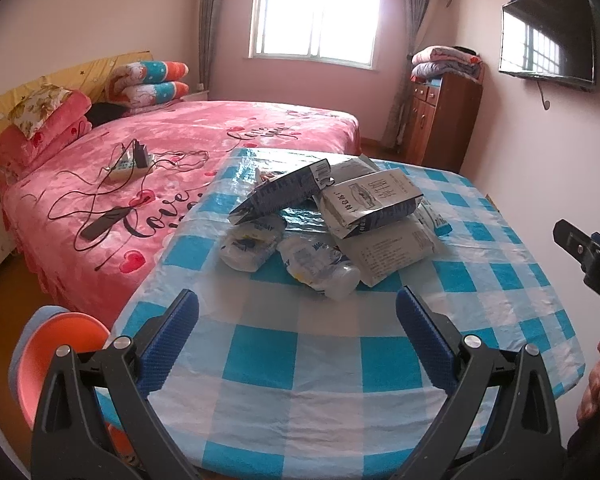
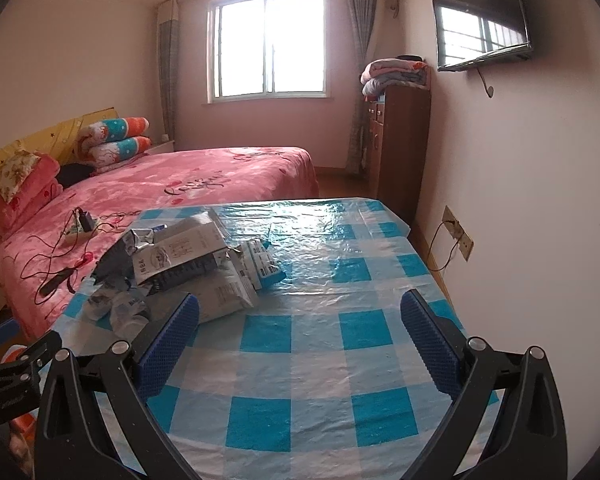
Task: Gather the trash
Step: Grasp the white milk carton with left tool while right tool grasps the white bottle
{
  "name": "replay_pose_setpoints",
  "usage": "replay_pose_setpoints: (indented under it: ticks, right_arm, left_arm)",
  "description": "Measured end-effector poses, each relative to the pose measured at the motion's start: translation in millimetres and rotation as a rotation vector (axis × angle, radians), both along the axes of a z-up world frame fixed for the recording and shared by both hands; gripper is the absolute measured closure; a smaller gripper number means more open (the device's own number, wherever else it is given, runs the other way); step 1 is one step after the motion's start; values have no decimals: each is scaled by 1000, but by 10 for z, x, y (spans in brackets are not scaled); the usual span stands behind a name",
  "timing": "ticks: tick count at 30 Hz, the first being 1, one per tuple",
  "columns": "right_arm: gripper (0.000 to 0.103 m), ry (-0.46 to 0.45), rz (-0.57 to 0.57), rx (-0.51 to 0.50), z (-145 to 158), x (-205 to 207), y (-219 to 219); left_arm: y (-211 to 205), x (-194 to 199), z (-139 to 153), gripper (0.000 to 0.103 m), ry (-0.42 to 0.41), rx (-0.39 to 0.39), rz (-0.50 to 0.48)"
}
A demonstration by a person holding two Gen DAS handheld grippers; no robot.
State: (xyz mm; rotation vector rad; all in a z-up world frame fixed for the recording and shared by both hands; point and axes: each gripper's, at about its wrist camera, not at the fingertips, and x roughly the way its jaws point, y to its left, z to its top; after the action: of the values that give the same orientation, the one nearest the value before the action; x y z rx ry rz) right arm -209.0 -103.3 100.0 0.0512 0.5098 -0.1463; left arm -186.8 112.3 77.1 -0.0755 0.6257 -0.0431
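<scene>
Both claws are held wide and empty: left claw, right claw. Trash is piled on the checked table, ahead of the fingers.

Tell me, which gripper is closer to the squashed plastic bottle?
Left. The left gripper hangs open just in front of the crushed plastic bottle, almost lined up with it. The right gripper sits farther off to the bottle's right, over bare tablecloth.

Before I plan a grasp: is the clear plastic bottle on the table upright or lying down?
Lying down. The bottle rests on its side on the tablecloth, crumpled, beside the cartons.
</scene>
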Motion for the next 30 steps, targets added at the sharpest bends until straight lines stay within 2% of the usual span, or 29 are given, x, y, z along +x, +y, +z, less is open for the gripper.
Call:
replay_pose_setpoints:
  ticks: [9,15,25,26,28,30]
  right_arm:
    - [4,37,39,14,-183,218,54]
    - [4,107,144,152,-421,430,-14]
    - [6,205,306,440,-658,774,-105]
    - [7,215,324,473,-667,814,-103]
    - [22,231,358,541,-676,893,-97]
    - [23,252,389,606,-686,990,-71]
  left_arm:
    - [151,125,-150,4,17,-12,25]
    - [258,281,-207,4,59,-42,-13]
    - [507,575,-191,4,62,-96,-94]
    - [515,609,-171,4,55,-92,-111]
    - [504,687,-122,4,30,-58,-147]
    - [488,791,-89,4,15,-4,-168]
